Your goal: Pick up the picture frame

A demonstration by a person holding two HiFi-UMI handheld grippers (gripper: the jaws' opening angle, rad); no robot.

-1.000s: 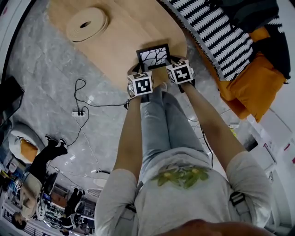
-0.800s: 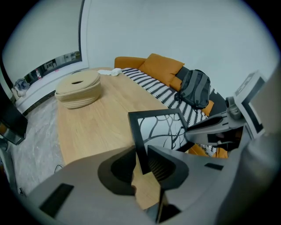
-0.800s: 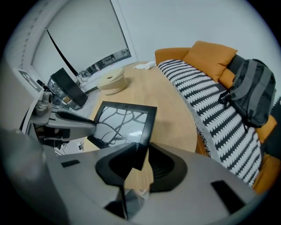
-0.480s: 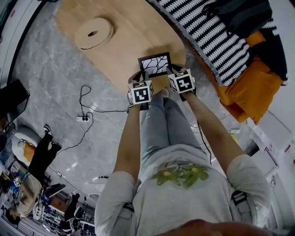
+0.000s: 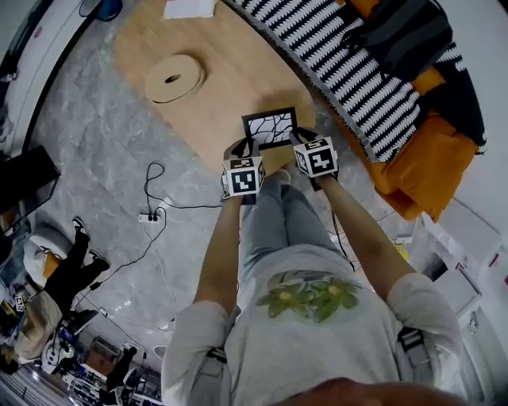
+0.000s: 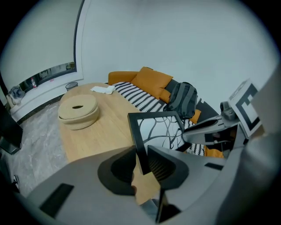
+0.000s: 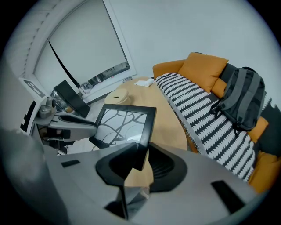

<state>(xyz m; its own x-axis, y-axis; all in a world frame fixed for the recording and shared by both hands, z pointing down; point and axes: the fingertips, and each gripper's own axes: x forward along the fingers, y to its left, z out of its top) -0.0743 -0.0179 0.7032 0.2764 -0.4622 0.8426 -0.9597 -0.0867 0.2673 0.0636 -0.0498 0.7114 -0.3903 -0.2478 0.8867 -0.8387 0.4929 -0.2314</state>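
The floor (image 5: 79, 143) is grey and shiny like stone. A long wooden table (image 5: 214, 95) lies across the upper middle of the head view. A round wooden ring (image 5: 175, 78) sits on it toward the upper left, and a white cloth (image 5: 189, 8) lies at the far end, at the top of the picture. In the upper right there is an orange sofa (image 5: 432, 162) with a black and white striped blanket (image 5: 341, 55) over it. A grey backpack (image 5: 405, 32) rests on the sofa. A white power strip (image 5: 147, 216) with a black cord lies on the floor at the left.

The picture frame (image 5: 271, 128) is black, with a picture of dark twisty branches on white. It is in the middle of the head view, over the near end of the table. It stands upright, held up between the two grippers.

The left gripper (image 6: 141, 160) pinches the frame's left side, down near the bottom corner. Its jaws press on the thin black edge. The right gripper (image 7: 141, 160) pinches the frame's right side, also near the bottom corner, with its jaws tight on the edge. The person's arms reach up the middle of the head view to both grippers, over the person's legs in grey trousers.
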